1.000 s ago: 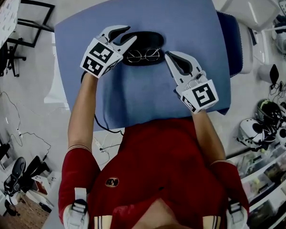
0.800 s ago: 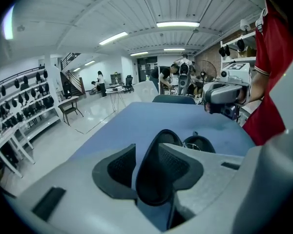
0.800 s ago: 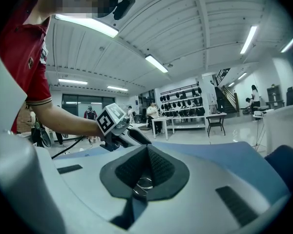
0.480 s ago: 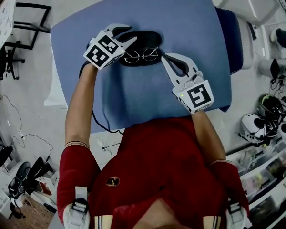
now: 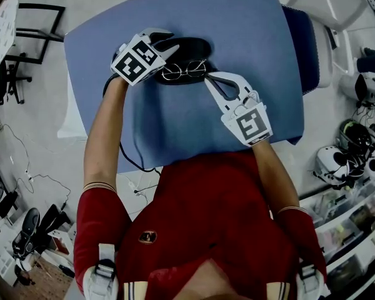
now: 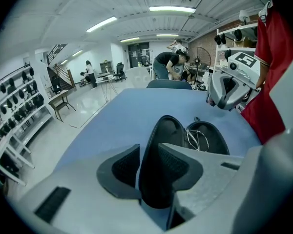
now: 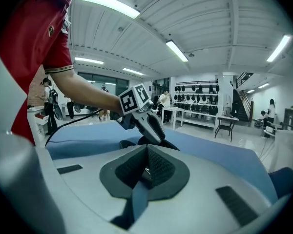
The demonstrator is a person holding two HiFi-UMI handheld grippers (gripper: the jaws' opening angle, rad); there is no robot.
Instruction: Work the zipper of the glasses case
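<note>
Nearest, at 6 o'clock in the head view: red shirt [image 5: 194, 211], with a chest emblem [image 5: 147, 237] too small to be read.

From 5 o'clock the right gripper [image 5: 209, 80] is brought in, jaws fully together, nothing seen pinched. Its tip is set at the 4 o'clock edge of the glasses case [image 5: 190, 45]. Touching or just short cannot be told.

The case is laid open on the blue table [image 5: 237, 17], toward 12 o'clock from the person, with glasses [image 5: 184, 72] in the near half.

Over the case's 9 o'clock end the left gripper [image 6: 149, 150] is placed. Its jaws are about half apart and have just closed in a little. The raised lid [image 6: 161, 128] stands between the pads. The right pad is against it, and a thin blue sliver is seen at the left pad, so no clamp is shown.

In the head view that end of the case is covered by the left marker cube [image 5: 137, 61]. In the right gripper view most of the case is blocked by that gripper's own jaws.

Markings seen: square marker patterns on the 2 cubes.

A black cable [image 5: 130, 158] is hung off the table's 8 o'clock edge.

Farther out: standing fan [image 6: 199, 57], a person bent over [image 6: 168, 65], wall racks of dark gear [image 7: 200, 89], ceiling strip lights [image 6: 172, 9].
</note>
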